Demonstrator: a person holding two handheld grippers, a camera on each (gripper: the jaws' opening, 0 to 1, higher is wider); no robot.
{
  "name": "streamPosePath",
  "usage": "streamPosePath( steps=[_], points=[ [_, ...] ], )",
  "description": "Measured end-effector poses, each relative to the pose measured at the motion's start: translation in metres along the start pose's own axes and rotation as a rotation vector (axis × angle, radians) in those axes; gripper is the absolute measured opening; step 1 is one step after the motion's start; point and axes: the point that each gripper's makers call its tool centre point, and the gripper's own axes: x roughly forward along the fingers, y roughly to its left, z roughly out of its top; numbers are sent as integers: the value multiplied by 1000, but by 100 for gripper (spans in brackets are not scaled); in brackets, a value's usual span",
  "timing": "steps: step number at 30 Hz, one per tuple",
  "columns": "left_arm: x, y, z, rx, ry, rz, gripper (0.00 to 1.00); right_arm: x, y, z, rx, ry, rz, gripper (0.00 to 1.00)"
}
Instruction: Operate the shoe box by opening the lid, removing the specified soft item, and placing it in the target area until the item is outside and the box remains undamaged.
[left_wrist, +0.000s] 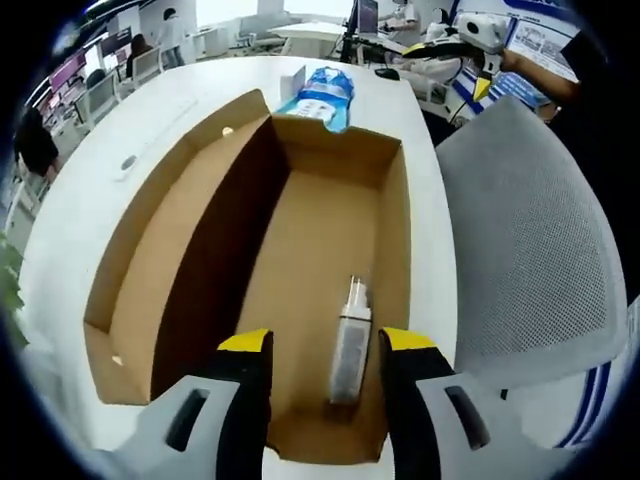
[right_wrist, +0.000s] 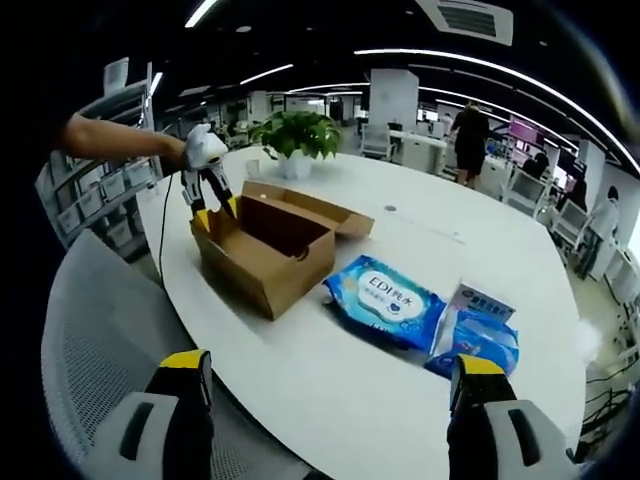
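The brown cardboard shoe box (left_wrist: 395, 215) stands open on the white table, its lid (left_wrist: 165, 250) folded out to the left. A slim grey-white packet (left_wrist: 350, 345) lies on the box floor near the right wall. My left gripper (left_wrist: 327, 345) hangs open over the near end of the box, its yellow-tipped jaws on either side of the packet in the picture. In the right gripper view the same box (right_wrist: 270, 250) sits at the table's left edge, with the left gripper (right_wrist: 215, 212) held by a hand at its far end. My right gripper (right_wrist: 333, 365) stands wide open and holds nothing.
A blue wipes pack (right_wrist: 388, 298) lies right of the box, with a second blue pack (right_wrist: 482, 342) and a small white carton (right_wrist: 478, 298) beyond it. The same wipes pack (left_wrist: 322, 95) lies past the box's far end. A grey mesh chair (left_wrist: 530, 230) stands against the table edge. A potted plant (right_wrist: 295, 135) stands behind the box.
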Motion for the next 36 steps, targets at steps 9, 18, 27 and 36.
streamPosePath(
  steps=[9, 18, 27, 36],
  points=[
    [13, -2, -8, 41, 71, -66, 37, 1, 0, -4, 11, 13, 3, 99],
    [25, -8, -12, 88, 132, -131, 37, -1, 0, -6, 30, 16, 6, 99],
    [35, -9, -21, 126, 194, -167, 33, 0, 6, -4, 29, 15, 26, 99],
    [42, -8, -26, 134, 219, -184, 32, 2, 4, -7, 47, 16, 23, 99]
  ],
)
